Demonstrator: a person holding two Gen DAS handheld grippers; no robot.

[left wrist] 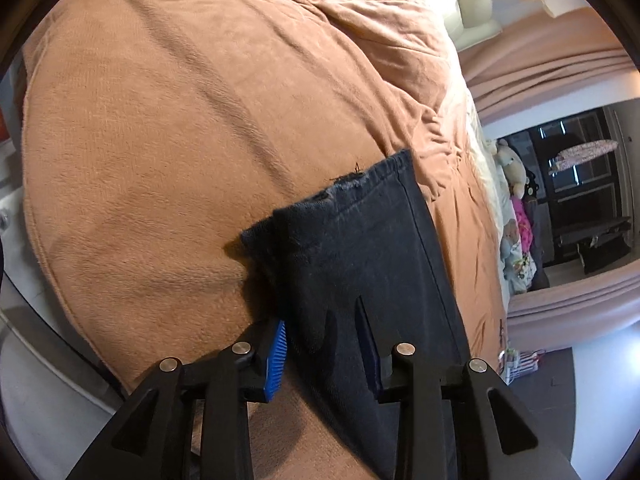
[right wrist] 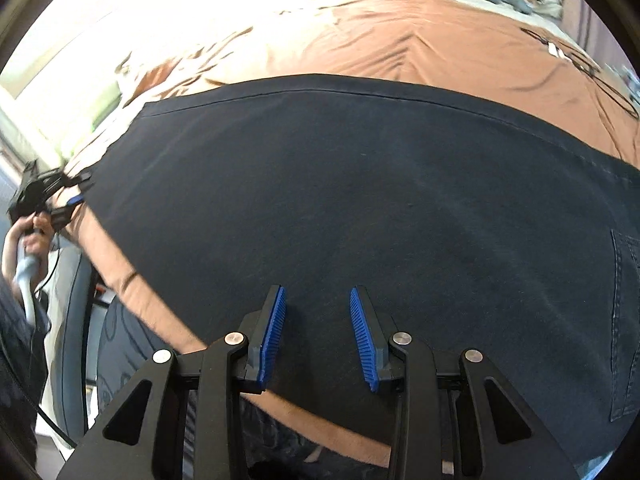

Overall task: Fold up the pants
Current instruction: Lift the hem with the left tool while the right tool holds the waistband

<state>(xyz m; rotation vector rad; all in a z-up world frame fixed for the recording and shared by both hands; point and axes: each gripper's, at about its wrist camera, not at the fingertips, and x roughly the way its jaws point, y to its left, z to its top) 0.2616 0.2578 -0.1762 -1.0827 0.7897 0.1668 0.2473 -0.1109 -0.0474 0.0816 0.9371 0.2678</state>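
Observation:
Dark navy pants (right wrist: 360, 184) lie flat on a brown blanket (right wrist: 420, 32) covering the bed. In the left wrist view the frayed hem end of the legs (left wrist: 360, 248) lies between the blue pads of my left gripper (left wrist: 326, 348); the jaws stand apart, one pad over and one under the cloth edge. My right gripper (right wrist: 318, 336) is open just above the middle of the pants, holding nothing. The left gripper also shows in the right wrist view (right wrist: 60, 196) at the pants' left end, held by a hand.
The brown blanket (left wrist: 180, 120) spreads wide to the left of the hem. Stuffed toys (left wrist: 516, 216) and pale bedding lie at the bed's far side. A cable (right wrist: 580, 60) lies on the blanket at the far right. The bed edge runs below the pants.

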